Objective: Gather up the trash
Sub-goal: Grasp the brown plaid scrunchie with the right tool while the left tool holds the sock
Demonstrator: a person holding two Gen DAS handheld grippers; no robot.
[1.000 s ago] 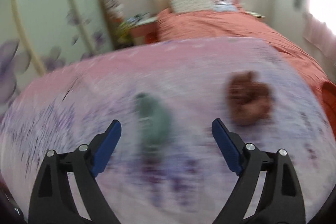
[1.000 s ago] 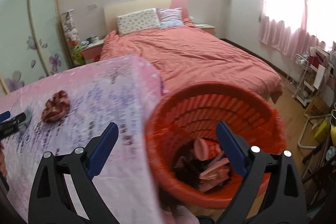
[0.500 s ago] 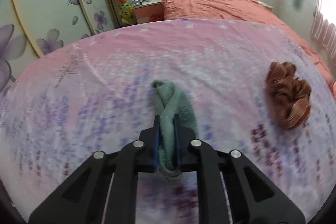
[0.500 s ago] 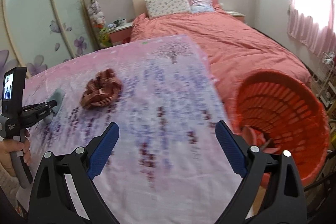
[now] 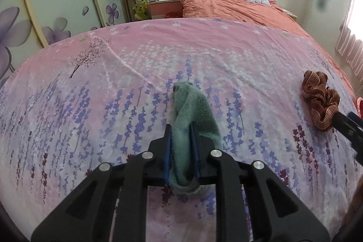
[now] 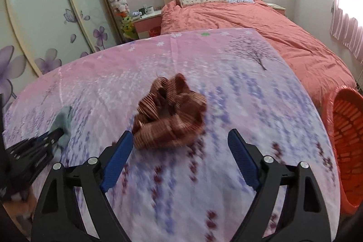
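Note:
A green fuzzy cloth (image 5: 192, 103) lies on the pink flowered cover (image 5: 113, 83). My left gripper (image 5: 180, 128) has it between its blue pads, which press its near end; the jaws are opening slightly. A crumpled brown striped cloth (image 6: 170, 115) sits to the right, also seen in the left wrist view (image 5: 317, 99). My right gripper (image 6: 180, 135) is open just short of the brown cloth, its jaws closing, pads not pressing on it. In the right wrist view the left gripper (image 6: 56, 135) and green cloth (image 6: 64, 117) show at far left.
An orange slatted basket (image 6: 344, 135) stands off the cover's right edge. Behind it is a bed with a salmon quilt (image 6: 261, 22) and pillows, a pink bedside table (image 6: 147, 19), and flowered wardrobe doors (image 6: 45, 26) along the left.
My left gripper went from wide open over the green cloth to clamped on it. My right gripper swung left from above the orange basket to the brown cloth.

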